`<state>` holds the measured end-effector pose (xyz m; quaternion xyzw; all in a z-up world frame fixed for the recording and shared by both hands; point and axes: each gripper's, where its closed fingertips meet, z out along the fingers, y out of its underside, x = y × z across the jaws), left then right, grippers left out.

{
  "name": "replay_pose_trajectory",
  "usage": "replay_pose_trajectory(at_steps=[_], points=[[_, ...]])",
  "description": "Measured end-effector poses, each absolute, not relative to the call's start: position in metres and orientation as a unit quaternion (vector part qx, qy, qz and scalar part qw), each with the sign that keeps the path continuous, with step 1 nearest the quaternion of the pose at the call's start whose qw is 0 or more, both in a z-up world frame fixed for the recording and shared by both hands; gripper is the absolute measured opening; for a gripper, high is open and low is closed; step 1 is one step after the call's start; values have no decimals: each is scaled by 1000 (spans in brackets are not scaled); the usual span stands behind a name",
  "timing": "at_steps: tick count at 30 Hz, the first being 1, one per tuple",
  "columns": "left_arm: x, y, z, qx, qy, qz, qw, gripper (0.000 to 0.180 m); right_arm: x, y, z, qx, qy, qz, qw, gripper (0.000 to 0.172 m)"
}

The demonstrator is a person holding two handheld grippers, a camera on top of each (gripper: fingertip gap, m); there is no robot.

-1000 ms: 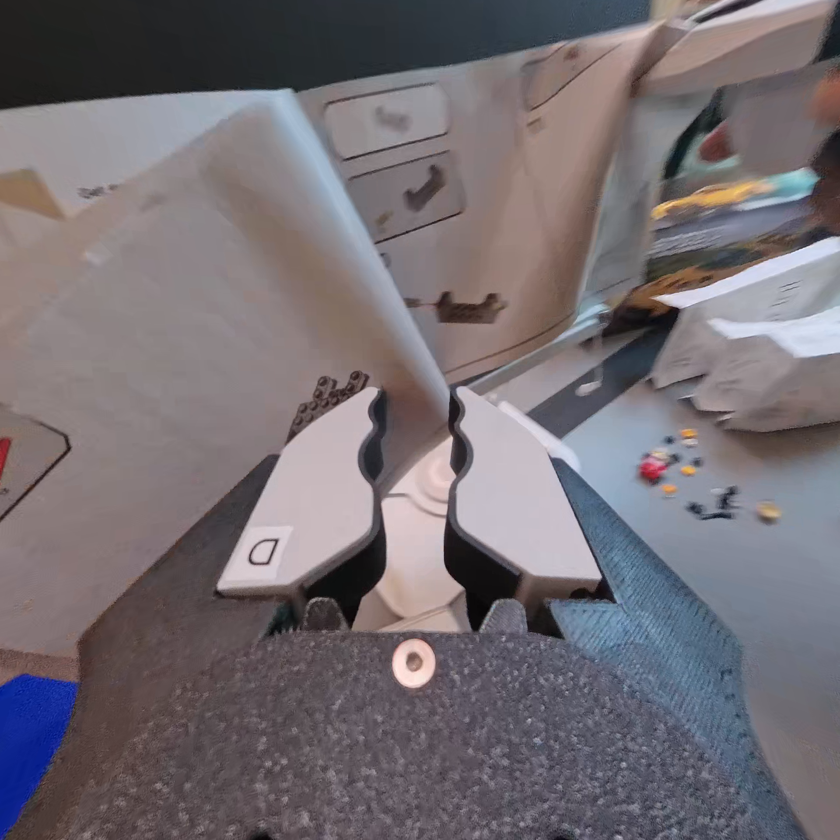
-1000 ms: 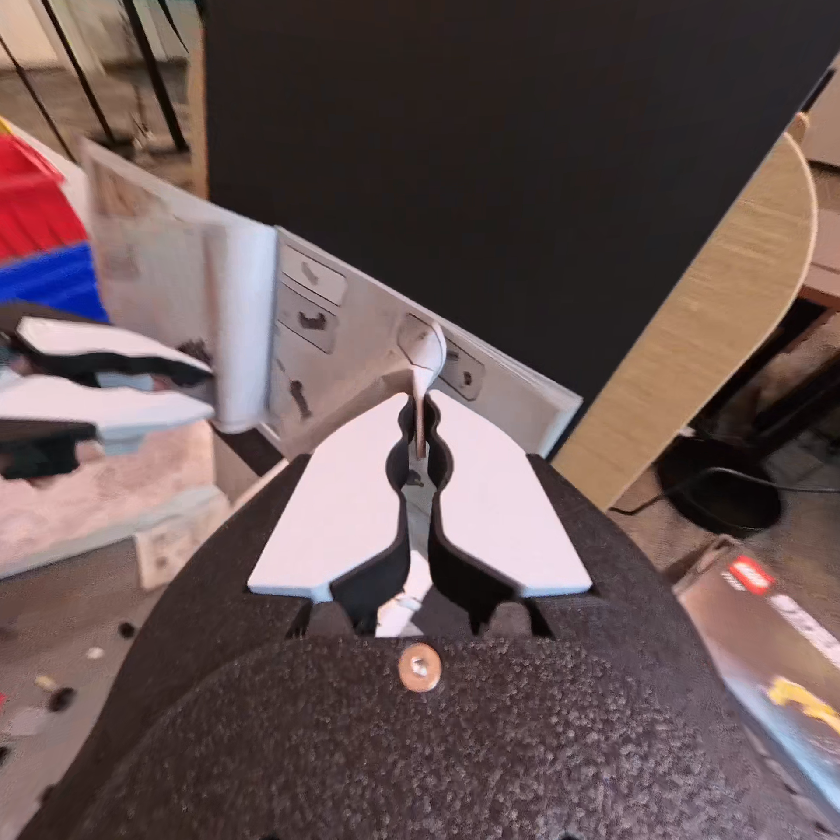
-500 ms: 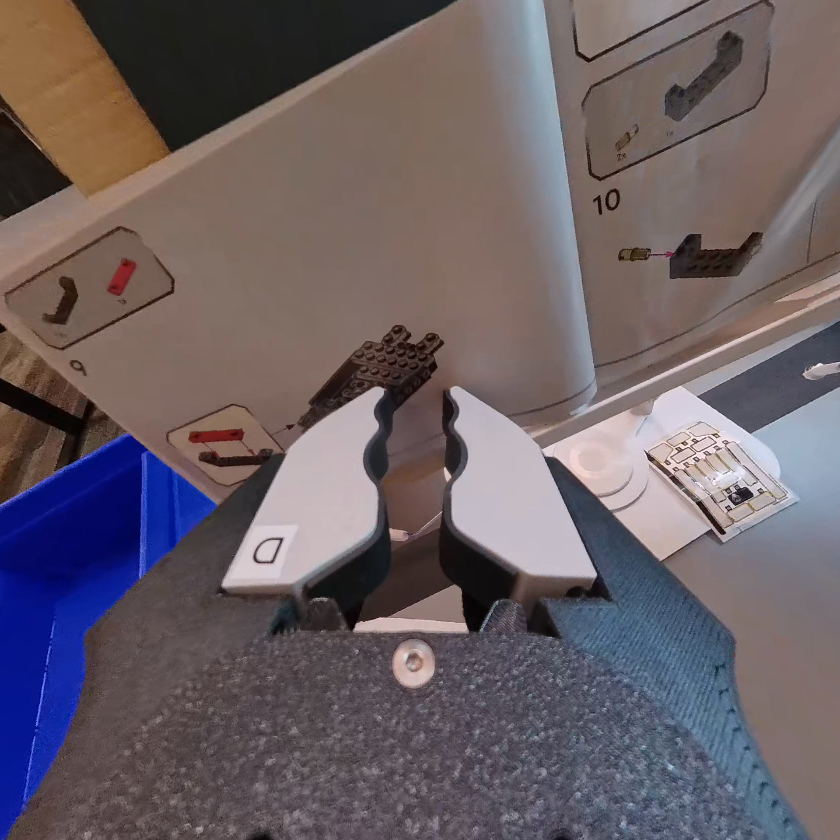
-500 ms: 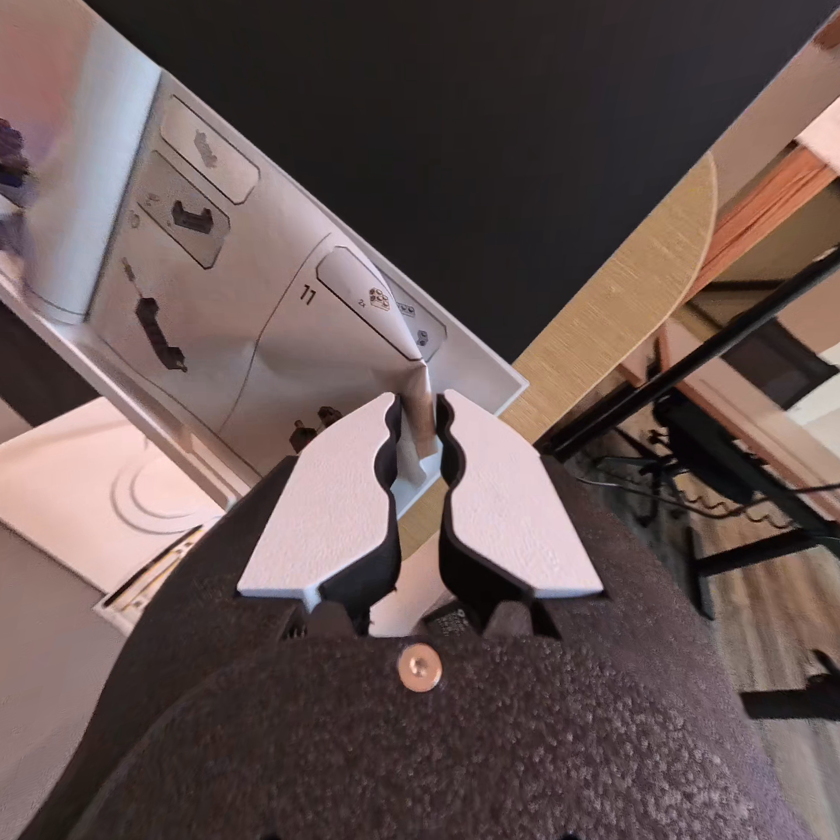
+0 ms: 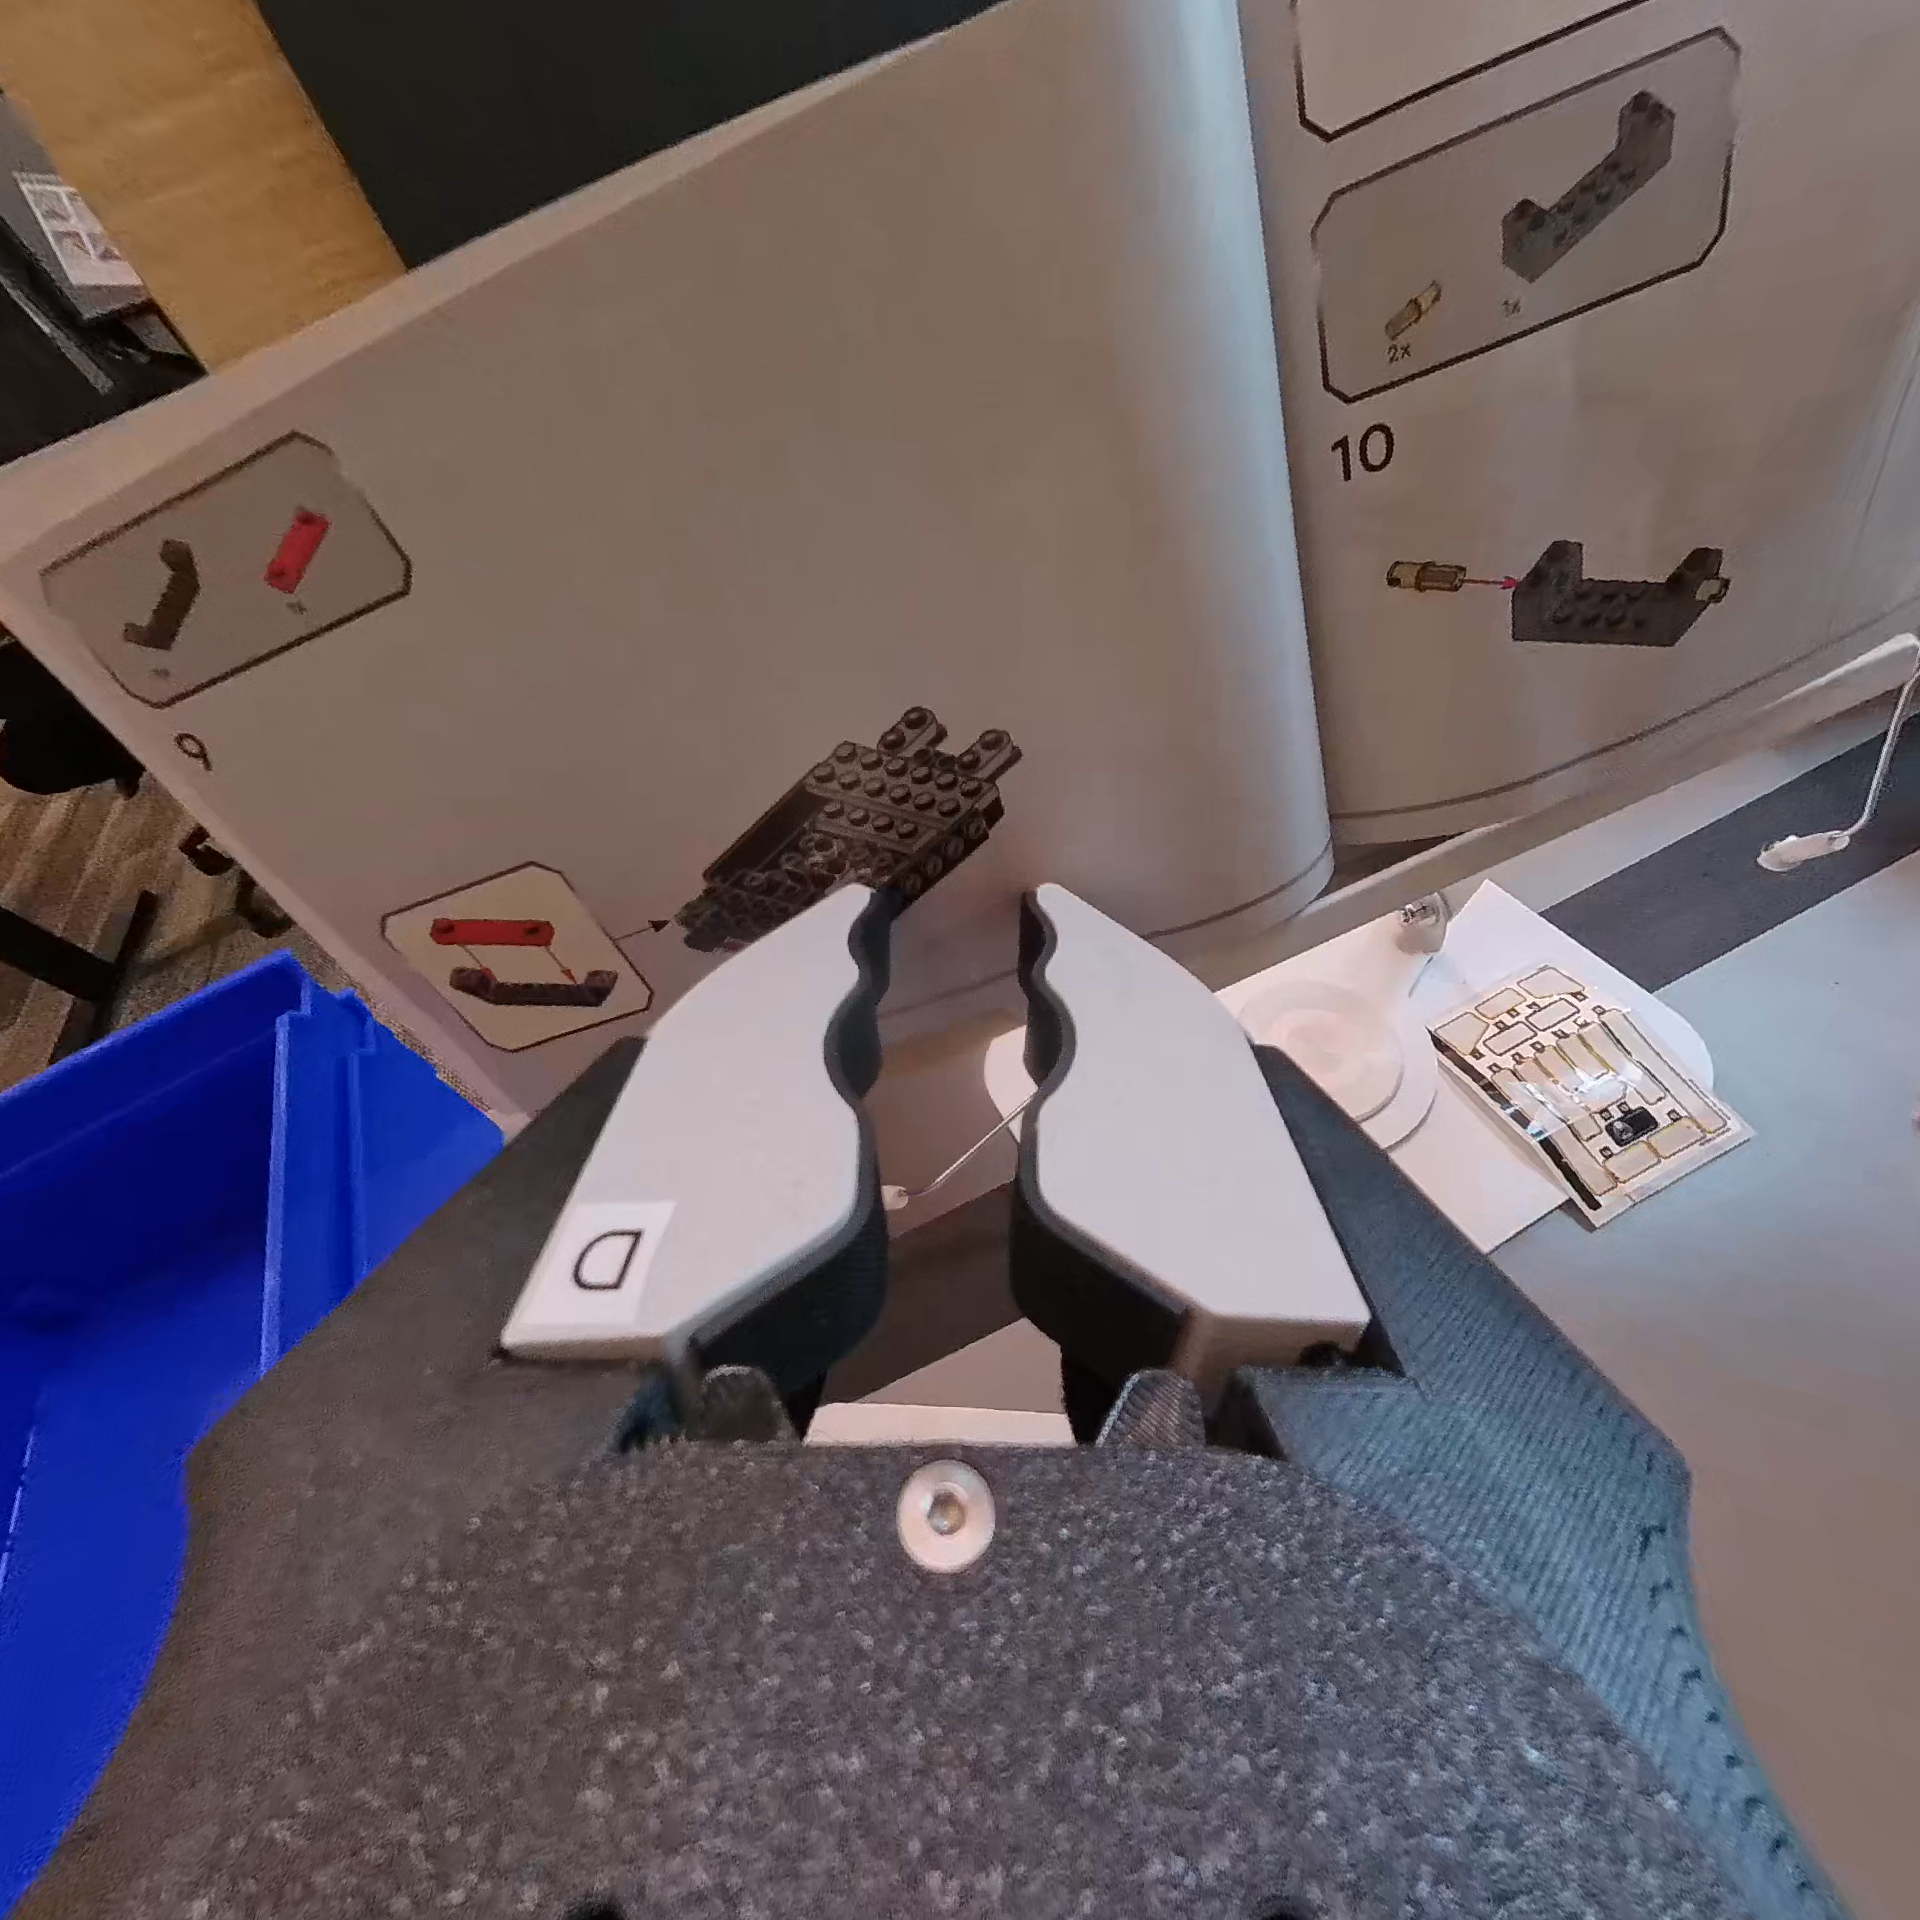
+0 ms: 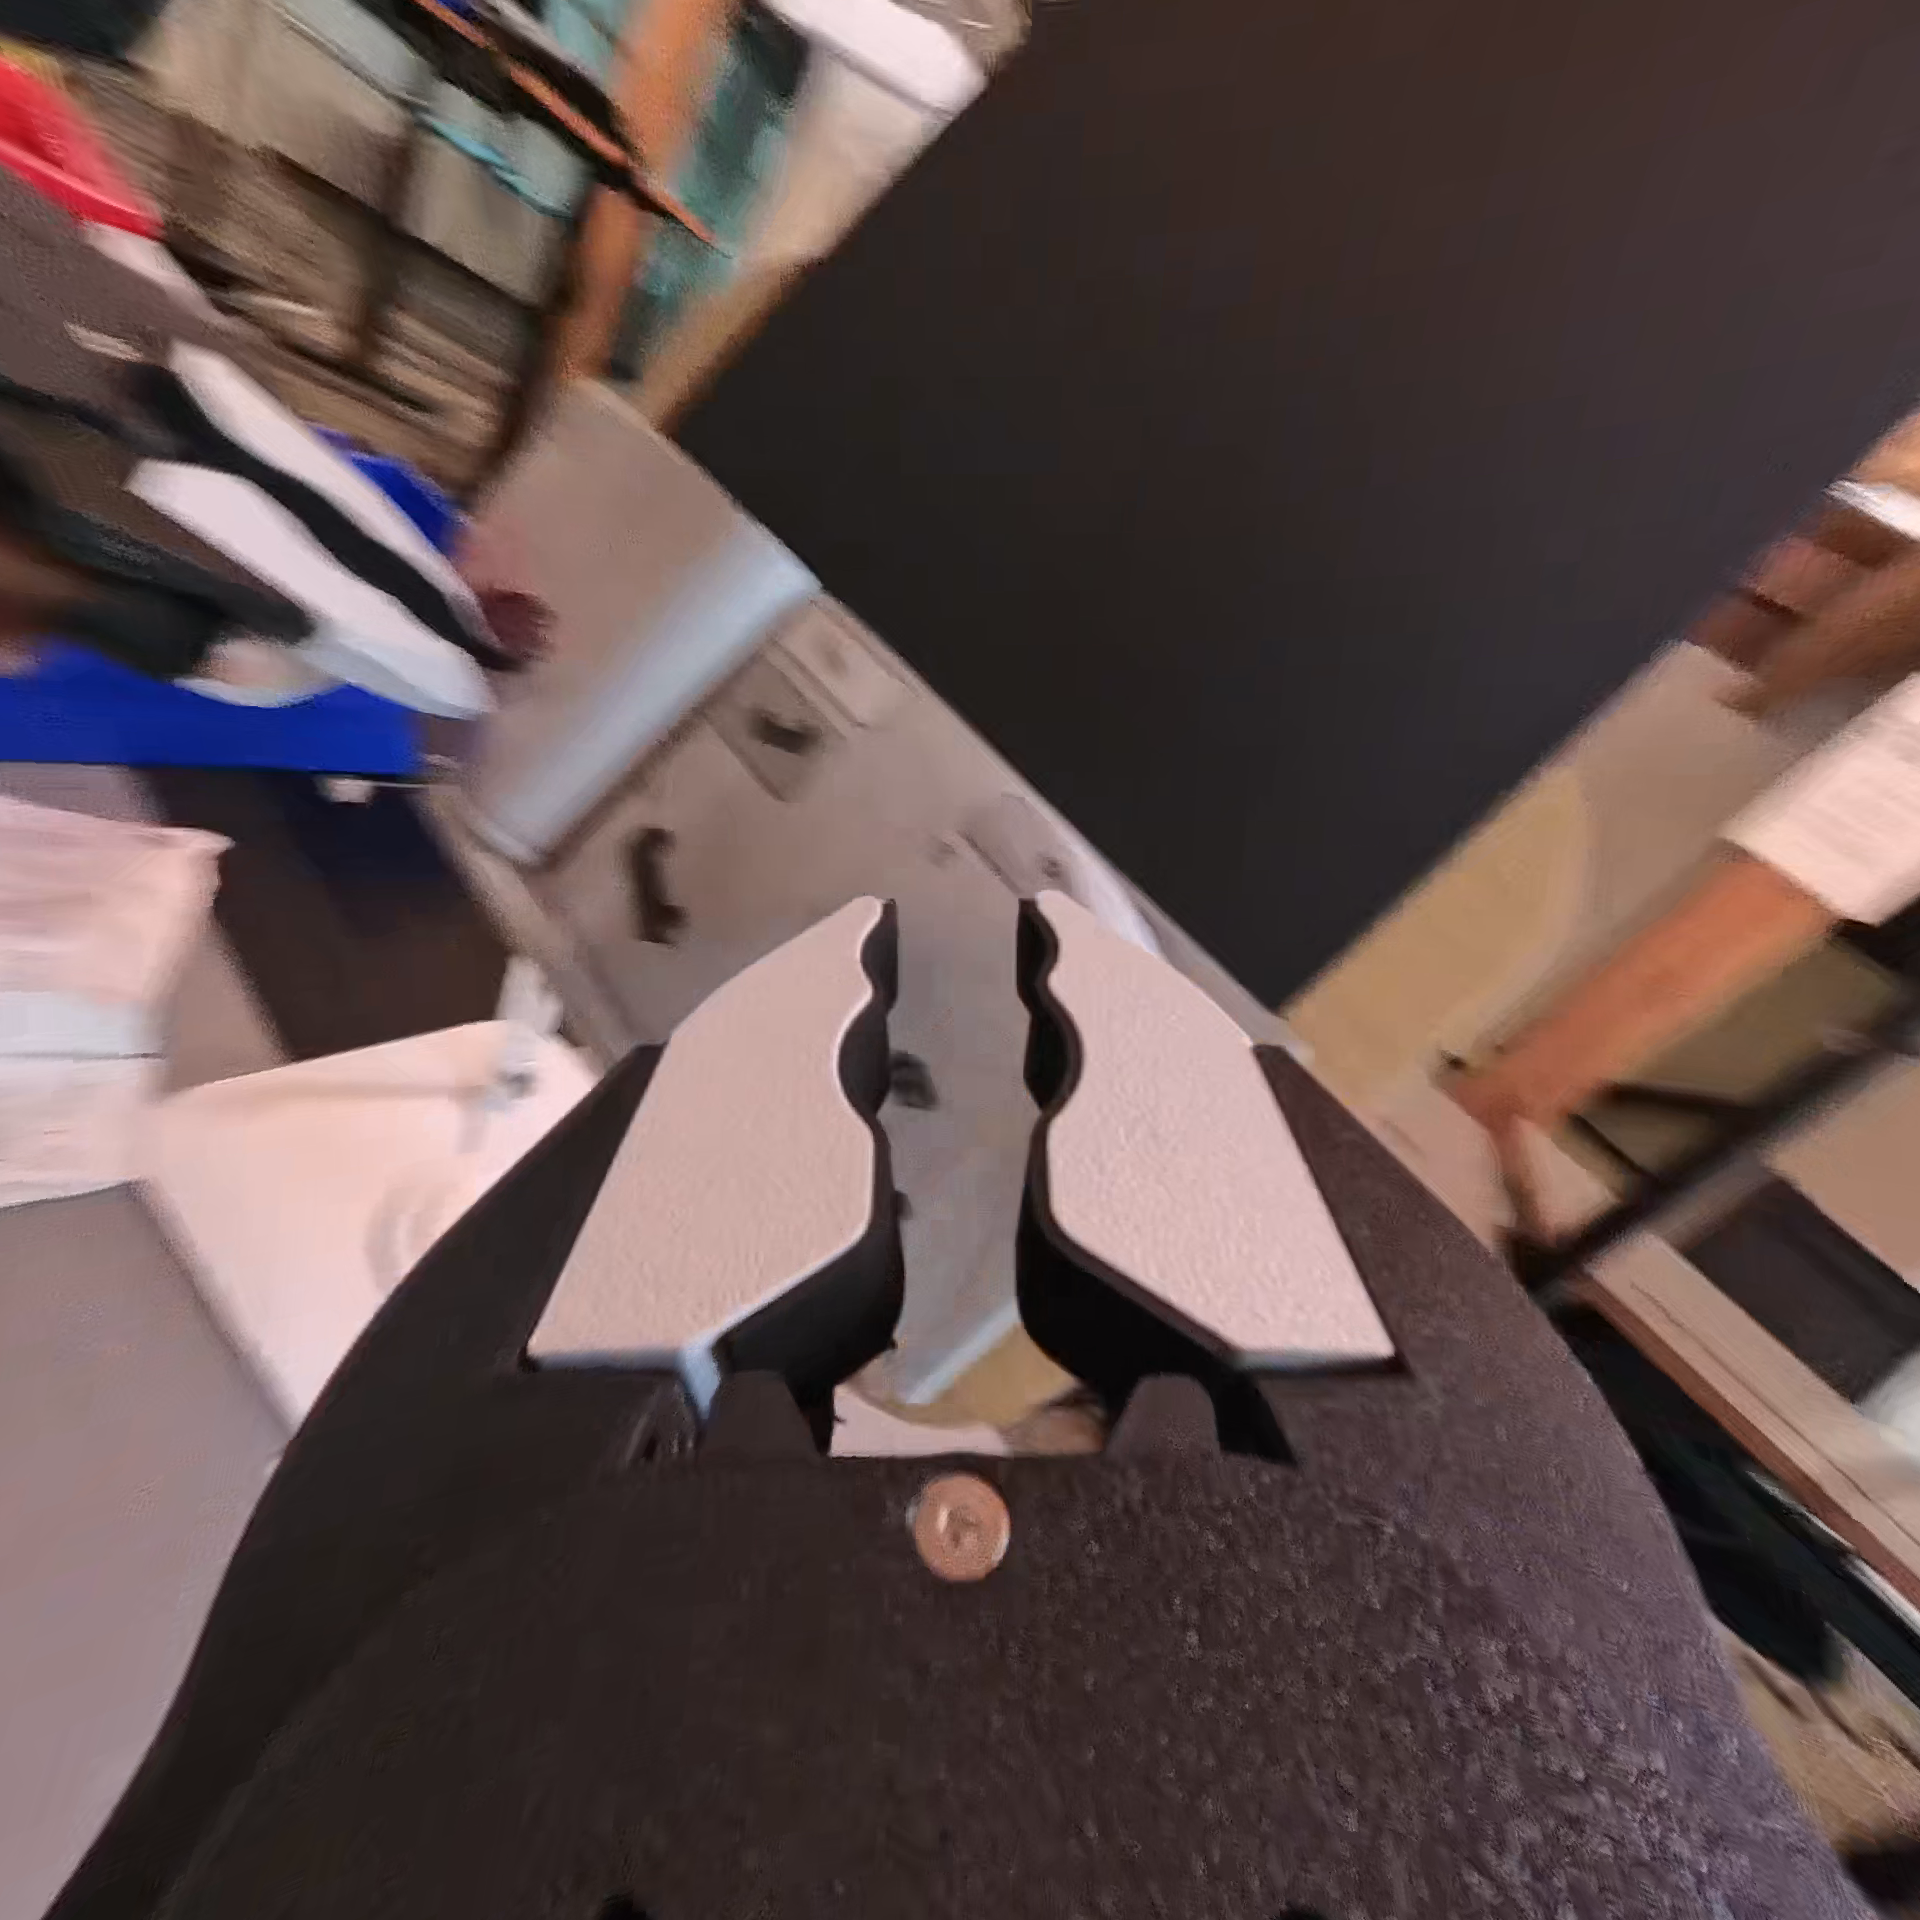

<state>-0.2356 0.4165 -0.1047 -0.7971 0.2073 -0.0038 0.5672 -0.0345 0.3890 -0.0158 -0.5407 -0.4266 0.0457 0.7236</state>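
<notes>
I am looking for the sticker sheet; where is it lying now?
In the left wrist view, the sticker sheet lies on white paper, right of the open left hand-held gripper.

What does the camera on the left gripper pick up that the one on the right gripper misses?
Only the left wrist view shows the small printed sticker sheet on white paper and the thin bent wire arm beside it on the grey table.

Only the right wrist view, badly blurred, shows a person's arm at the right edge, and the left gripper from outside.

Both show the open building-instruction booklet standing upright, the blue plastic bin, and open, empty jaws.
</notes>
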Motion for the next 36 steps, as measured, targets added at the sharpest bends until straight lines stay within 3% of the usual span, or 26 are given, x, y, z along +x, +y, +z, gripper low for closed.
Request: replay_pose_trajectory(at_steps=[2, 6, 17, 27, 36], points=[[-236, 416, -106, -799, 204, -9, 566, 23, -48, 393, -29, -564, -455, 52, 687, 26], [-239, 414, -108, -801, 205, -7, 563, 24, -27, 437, -61, -631, -436, -87, 635, 38], [-251, 413, -110, -806, 195, -21, 558, 25, -9, 446, -44, -529, -450, -247, 676, 55], [-256, 426, -107, -792, 204, 18, 575, 23, 5, 447, -42, -536, -430, -248, 683, 43], [-276, 405, -106, -788, 92, -79, 604, 25, -35, 405, -44, -554, -400, -164, 712, 50]])
